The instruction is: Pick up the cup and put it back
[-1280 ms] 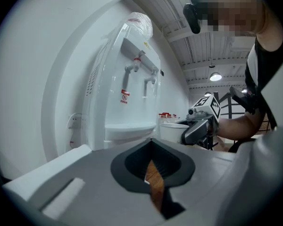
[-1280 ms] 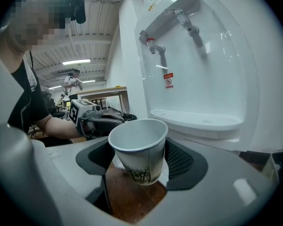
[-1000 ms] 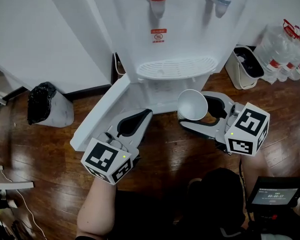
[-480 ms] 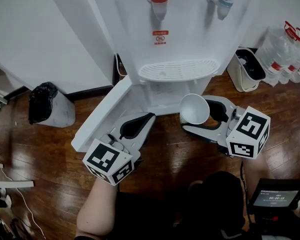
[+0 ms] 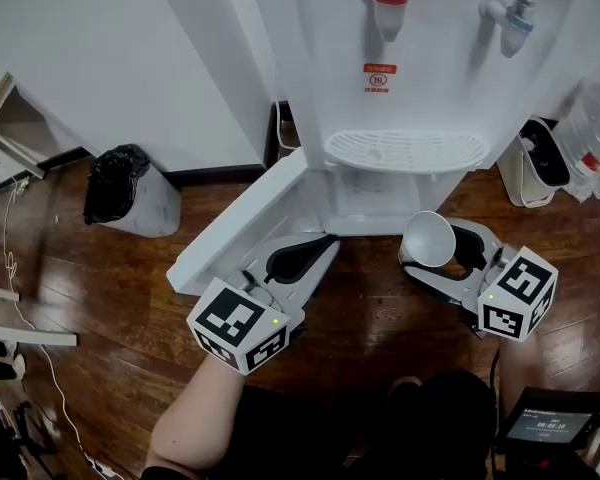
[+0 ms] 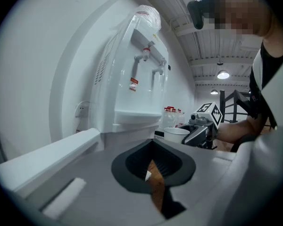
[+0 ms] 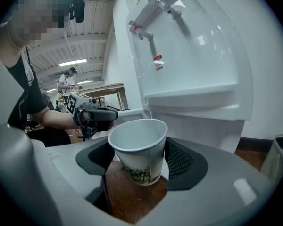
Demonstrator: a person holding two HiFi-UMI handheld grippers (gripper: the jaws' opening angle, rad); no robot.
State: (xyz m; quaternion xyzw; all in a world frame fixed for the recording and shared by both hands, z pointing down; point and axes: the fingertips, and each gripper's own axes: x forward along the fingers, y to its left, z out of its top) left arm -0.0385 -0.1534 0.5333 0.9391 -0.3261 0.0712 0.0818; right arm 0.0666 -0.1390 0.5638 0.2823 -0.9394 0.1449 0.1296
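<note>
In the head view we see the right gripper (image 5: 442, 253) with its fingers pinching a white paper cup (image 5: 426, 236) low in front of the water dispenser (image 5: 420, 58), above the wooden floor (image 5: 370, 318). The left gripper (image 5: 315, 250) sits beside the dispenser's open lower door (image 5: 238, 226). In the left gripper view its fingers stand slightly apart, with only floor between them. In the right gripper view we see the cup mouth up, with both pads against its sides.

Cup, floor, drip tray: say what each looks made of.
Cup: probably paper; matte white inside, rolled rim, side seam, printed design low on the wall.
Floor: wood planks or wood-look laminate; dark brown and glossy, with board seams and reflections.
Drip tray: likely white moulded plastic; smooth, with a slotted grille.
</note>
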